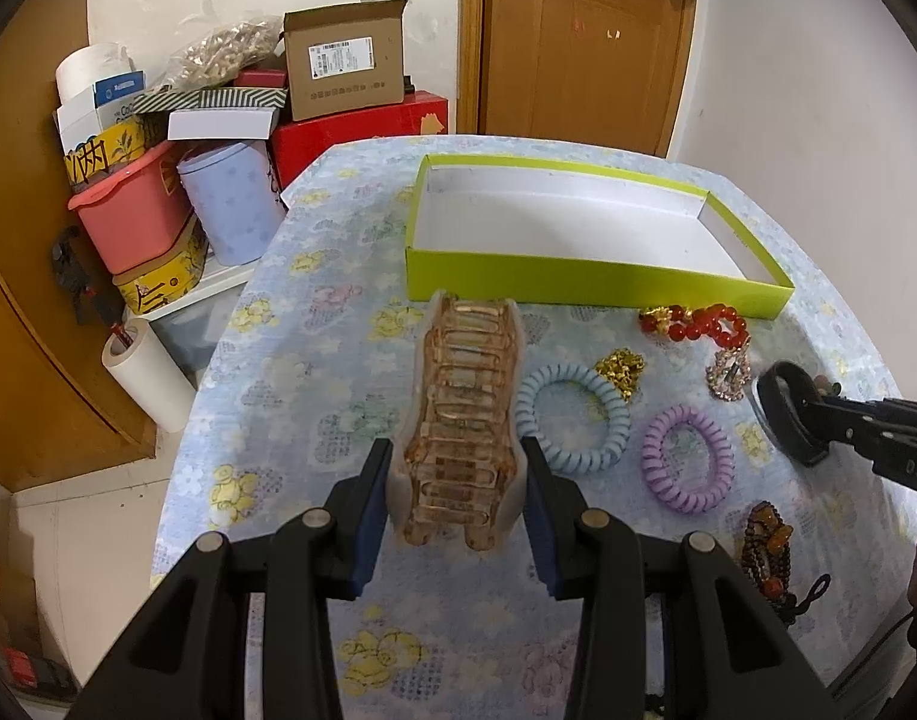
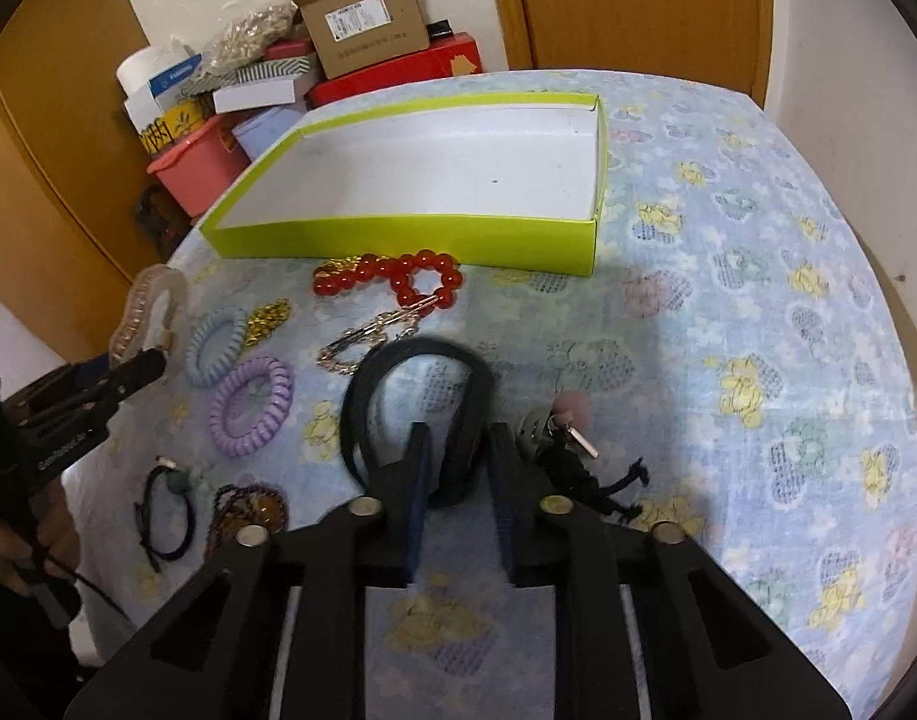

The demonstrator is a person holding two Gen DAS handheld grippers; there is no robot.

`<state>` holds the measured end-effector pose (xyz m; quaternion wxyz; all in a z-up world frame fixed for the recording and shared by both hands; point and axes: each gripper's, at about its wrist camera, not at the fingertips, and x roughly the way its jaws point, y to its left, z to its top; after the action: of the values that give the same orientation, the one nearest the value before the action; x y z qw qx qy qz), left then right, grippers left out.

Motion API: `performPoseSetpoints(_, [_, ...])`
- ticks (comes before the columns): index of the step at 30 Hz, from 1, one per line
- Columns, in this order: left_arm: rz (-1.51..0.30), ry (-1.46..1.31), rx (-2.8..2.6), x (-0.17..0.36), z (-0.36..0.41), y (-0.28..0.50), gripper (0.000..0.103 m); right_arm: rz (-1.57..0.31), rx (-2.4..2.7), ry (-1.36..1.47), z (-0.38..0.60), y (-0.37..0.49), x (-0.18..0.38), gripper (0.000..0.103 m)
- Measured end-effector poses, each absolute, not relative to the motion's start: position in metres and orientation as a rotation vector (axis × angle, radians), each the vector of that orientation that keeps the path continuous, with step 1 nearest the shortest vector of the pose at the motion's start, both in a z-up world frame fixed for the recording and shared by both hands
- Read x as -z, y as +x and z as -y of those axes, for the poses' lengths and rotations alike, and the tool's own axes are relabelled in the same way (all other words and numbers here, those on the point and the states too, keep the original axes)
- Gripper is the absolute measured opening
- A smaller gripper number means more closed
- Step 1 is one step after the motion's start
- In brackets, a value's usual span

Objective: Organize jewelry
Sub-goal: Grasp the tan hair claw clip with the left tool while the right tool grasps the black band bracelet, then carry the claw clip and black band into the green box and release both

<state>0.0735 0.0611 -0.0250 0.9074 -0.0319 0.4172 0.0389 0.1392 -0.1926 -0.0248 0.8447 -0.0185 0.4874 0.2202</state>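
Observation:
My left gripper (image 1: pixel 458 456) is shut on a large translucent amber hair claw (image 1: pixel 467 396), held above the flowered tablecloth and pointing toward the lime-green open box (image 1: pixel 578 282), whose white inside is bare. My right gripper (image 2: pixel 458 438) is shut on the near part of a black band (image 2: pixel 422 354), whose loop stands out ahead of the fingers. The left wrist view shows that band (image 1: pixel 782 414) at the right edge. The right wrist view shows the claw (image 2: pixel 152 306) at far left, and the box (image 2: pixel 398 234) beyond the jewelry.
Loose on the cloth: a red bead bracelet (image 2: pixel 398 276), a gold piece (image 1: pixel 620 369), blue (image 1: pixel 572 414) and purple (image 1: pixel 686 459) spiral ties, a rhinestone clip (image 1: pixel 728 372), brown beads (image 1: pixel 764 546), a black hair tie (image 2: pixel 164 510), a pink-pompom charm (image 2: pixel 569 411). Boxes and tubs are stacked beyond the table's left edge.

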Motion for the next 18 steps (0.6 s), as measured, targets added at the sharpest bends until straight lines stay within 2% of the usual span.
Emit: performPoseSetpoints(18, [-0.793,-0.085,-0.066,-0.005,-0.058,0.052,0.042,-0.955,-0.501,-0.029,0.198,0.119,0.0,0.013])
